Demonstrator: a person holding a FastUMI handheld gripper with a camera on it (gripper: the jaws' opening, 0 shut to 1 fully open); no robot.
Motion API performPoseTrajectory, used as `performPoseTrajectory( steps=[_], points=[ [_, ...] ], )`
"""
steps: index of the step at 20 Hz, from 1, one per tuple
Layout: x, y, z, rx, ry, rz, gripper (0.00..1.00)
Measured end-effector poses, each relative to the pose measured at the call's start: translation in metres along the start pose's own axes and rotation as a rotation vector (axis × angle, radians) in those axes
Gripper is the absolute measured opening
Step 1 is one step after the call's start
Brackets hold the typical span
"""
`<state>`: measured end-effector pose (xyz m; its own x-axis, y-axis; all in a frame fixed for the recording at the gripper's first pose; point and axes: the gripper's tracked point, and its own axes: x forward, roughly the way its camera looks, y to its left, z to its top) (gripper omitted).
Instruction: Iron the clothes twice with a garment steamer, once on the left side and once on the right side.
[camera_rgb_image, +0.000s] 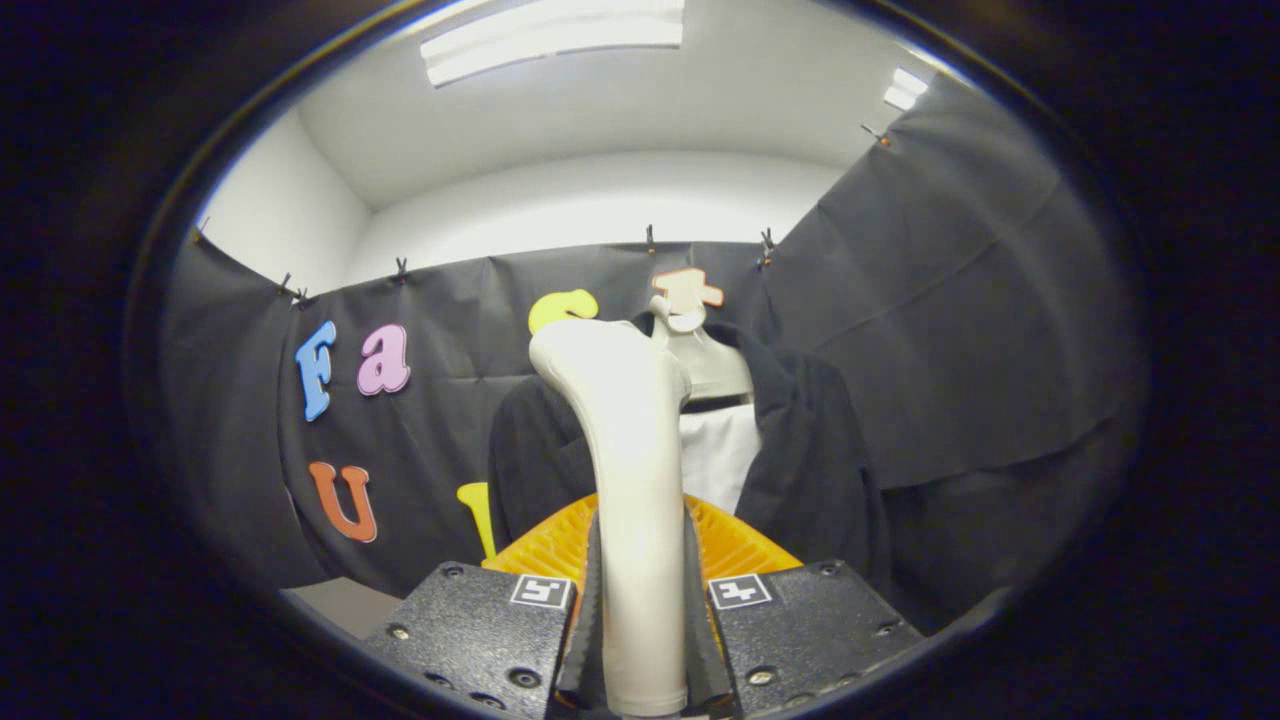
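A black jacket over a white shirt hangs on a grey hanger beyond the gripper, toward 1 o'clock. An orange ribbed stand sits just ahead of the fingers. The gripper is clamped on the cream garment steamer, whose head rises at 12 o'clock, apart from the cloth. Judging by this, neither pass looks begun; both sides remain.

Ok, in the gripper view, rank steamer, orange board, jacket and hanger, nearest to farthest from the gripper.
1. Steamer: clamped between the gripper fingers.
2. Orange board: just ahead of the fingers, behind the steamer.
3. Jacket: beyond the board.
Hanger: inside the jacket's collar, too close to call.
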<state>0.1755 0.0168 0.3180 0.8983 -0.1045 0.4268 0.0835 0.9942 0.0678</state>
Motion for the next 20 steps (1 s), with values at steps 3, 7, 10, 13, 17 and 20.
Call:
performPoseTrajectory(
  steps=[3,7,10,13,17,20],
  points=[
    [0.017,0.009,0.014,-0.06,-0.069,0.016,0.37],
    [0.033,0.016,0.019,-0.144,-0.129,0.009,0.37],
    [0.04,0.021,0.016,-0.187,-0.155,-0.008,0.36],
    [0.045,0.017,0.01,-0.23,-0.168,-0.063,0.37],
    [0.035,0.019,-0.011,-0.272,-0.144,-0.118,0.36],
    [0.024,0.019,-0.033,-0.299,-0.101,-0.158,0.37]
  ],
)
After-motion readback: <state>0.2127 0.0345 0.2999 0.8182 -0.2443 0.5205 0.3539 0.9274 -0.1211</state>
